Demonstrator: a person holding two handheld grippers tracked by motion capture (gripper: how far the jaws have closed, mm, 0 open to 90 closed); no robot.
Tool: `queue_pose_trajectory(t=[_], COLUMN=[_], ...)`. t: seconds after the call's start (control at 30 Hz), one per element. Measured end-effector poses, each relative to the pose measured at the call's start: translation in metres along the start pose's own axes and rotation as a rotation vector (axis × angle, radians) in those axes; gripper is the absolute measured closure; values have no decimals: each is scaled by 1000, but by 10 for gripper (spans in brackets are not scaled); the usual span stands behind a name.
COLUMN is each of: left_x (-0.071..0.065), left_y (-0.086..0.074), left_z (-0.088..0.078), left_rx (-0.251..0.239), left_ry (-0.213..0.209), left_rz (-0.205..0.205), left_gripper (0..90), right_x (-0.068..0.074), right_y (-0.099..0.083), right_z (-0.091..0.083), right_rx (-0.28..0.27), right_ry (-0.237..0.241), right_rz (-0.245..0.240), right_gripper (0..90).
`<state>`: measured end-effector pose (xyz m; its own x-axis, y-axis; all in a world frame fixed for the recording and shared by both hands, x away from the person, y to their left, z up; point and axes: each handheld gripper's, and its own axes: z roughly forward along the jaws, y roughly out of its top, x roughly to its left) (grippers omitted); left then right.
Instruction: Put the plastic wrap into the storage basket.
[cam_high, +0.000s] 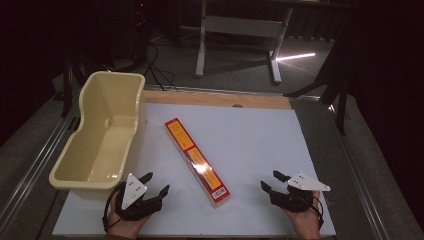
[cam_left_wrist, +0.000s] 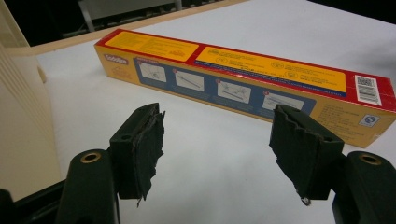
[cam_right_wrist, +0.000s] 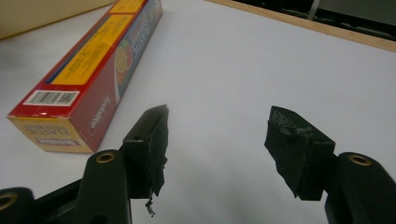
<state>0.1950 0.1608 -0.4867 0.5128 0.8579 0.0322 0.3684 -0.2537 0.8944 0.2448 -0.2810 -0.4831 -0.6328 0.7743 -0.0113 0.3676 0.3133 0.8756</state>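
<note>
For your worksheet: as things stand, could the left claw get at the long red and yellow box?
Probably yes. The left claw stands open and empty beside the box, with bare white tabletop between them; the beige tub sits off to its other side.

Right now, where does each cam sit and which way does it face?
High view: above the person's side, looking forward and down at the white table sheet; both hands and both grippers show, left gripper, right gripper.
Left gripper view: rides the left gripper, faces the long red-and-yellow cardboard box; own black jaws apart.
Right gripper view: rides the right gripper, faces the box's barcode end; own jaws apart.
Shared: all three see the box.
</note>
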Motion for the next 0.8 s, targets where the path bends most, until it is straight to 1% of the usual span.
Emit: queue_pose_trajectory(t=[0.03, 0.1, 0.13, 0.17, 0.2, 0.23, 0.27, 0.3, 0.33, 0.37, 0.4, 0.47, 0.5, 0.53, 0.57, 0.6, 0.73, 0.77, 0.8], left_x=[0, 0, 0, 0, 1, 1, 1, 0, 0, 1, 1, 2, 2, 2, 1, 1, 2, 2, 3], left_y=[0, 0, 0, 0, -1, -1, -1, -1, -1, -1, -1, -2, -1, -1, -1, -1, -1, -1, -1], left_z=[0, 1, 1, 2, 2, 2, 2, 2, 2, 2, 3, 3, 3, 3, 3, 3, 2, 2, 1], left_rx=[1, 6, 6, 8, 15, 16, 16, 14, 12, 18, 22, 22, 23, 23, 24, 24, 18, 18, 14], left_ry=[1, 5, 5, 9, 11, 12, 12, 16, 17, 22, 25, 22, 23, 23, 26, 28, 26, 26, 20], left_rz=[0, 1, 1, -1, -6, -6, -6, -4, -5, -7, -11, -23, -22, -22, -22, -21, -25, -25, -26], left_gripper=[342, 343, 343, 343, 344, 344, 344, 344, 344, 345, 345, 346, 345, 345, 345, 345, 346, 345, 346], right_x=[1, 4, 4, 7, 14, 17, 17, 23, 23, 29, 32, 37, 40, 40, 45, 48, 56, 56, 60], right_y=[1, 3, 3, 5, 10, 13, 13, 19, 19, 25, 28, 35, 39, 39, 47, 50, 63, 63, 69], right_z=[0, 0, 0, 1, 2, 3, 3, 6, 6, 8, 10, 13, 14, 14, 17, 19, 28, 28, 33], right_rx=[0, -14, -14, -19, -24, -25, -25, -24, -24, -21, -25, -29, -30, -30, -29, -30, -18, -18, -12], right_ry=[6, 32, 32, 35, 47, 53, 53, 59, 59, 74, 85, 102, 104, 104, 112, 114, 114, 114, 121], right_rz=[7, 38, 38, 35, 25, 22, 22, -2, -2, -14, -17, -17, -21, -21, -26, -26, -41, -41, -45], right_gripper=[381, 374, 374, 373, 365, 362, 362, 357, 357, 344, 340, 339, 339, 339, 339, 337, 334, 334, 334])
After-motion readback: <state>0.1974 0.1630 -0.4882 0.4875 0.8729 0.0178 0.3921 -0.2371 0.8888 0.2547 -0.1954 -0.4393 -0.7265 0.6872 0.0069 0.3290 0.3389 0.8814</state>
